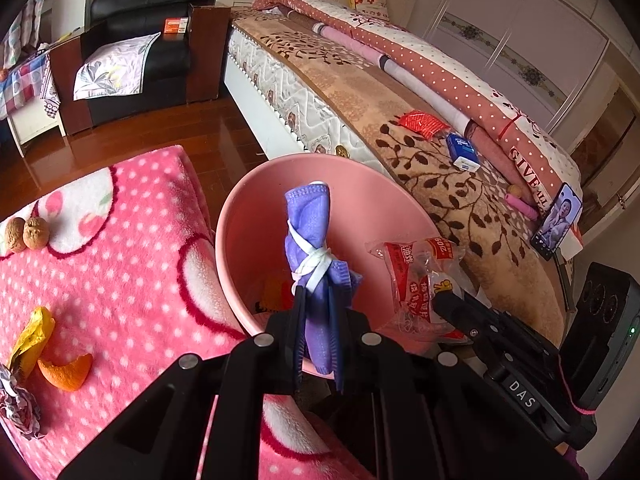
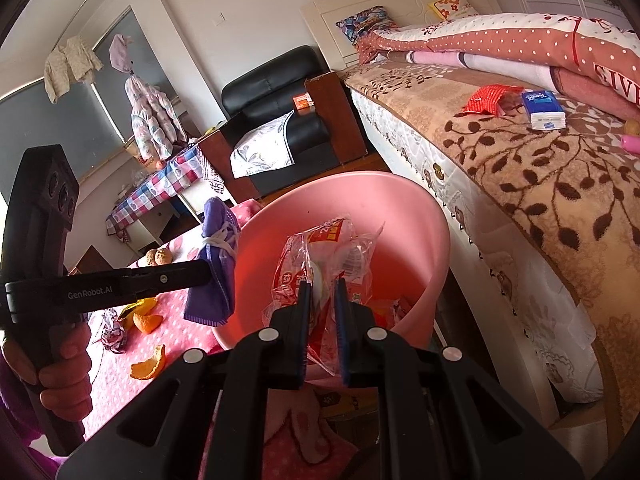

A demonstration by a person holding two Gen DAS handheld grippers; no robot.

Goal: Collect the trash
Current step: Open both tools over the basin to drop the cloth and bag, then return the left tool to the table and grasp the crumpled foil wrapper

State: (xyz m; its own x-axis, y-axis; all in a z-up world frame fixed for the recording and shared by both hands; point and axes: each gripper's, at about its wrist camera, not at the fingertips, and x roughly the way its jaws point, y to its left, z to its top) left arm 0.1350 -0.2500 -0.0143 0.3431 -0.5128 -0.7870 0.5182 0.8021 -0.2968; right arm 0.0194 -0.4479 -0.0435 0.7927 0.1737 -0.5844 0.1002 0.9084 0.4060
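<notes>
Even daylight, fairly bright, no hard shadows. Glare streaks on the polished wooden floor beyond the left tool. Strong fisheye bending; the wardrobe curves at the frame edge, corners vignetted black. Focus sharp throughout, slight softness at the rims.

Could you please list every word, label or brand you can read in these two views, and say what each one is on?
"GenRobot.AI": on the side of the left gripper.
"DAS": on the body of the right gripper.
"GIVE": on the quilt, with "ALL" below it.
Plastic wrapper: red panels with Chinese characters, too distorted to read.
Blue tissue pack: white brand word, too blurred.
Orange box on the armchair: too small.
</notes>
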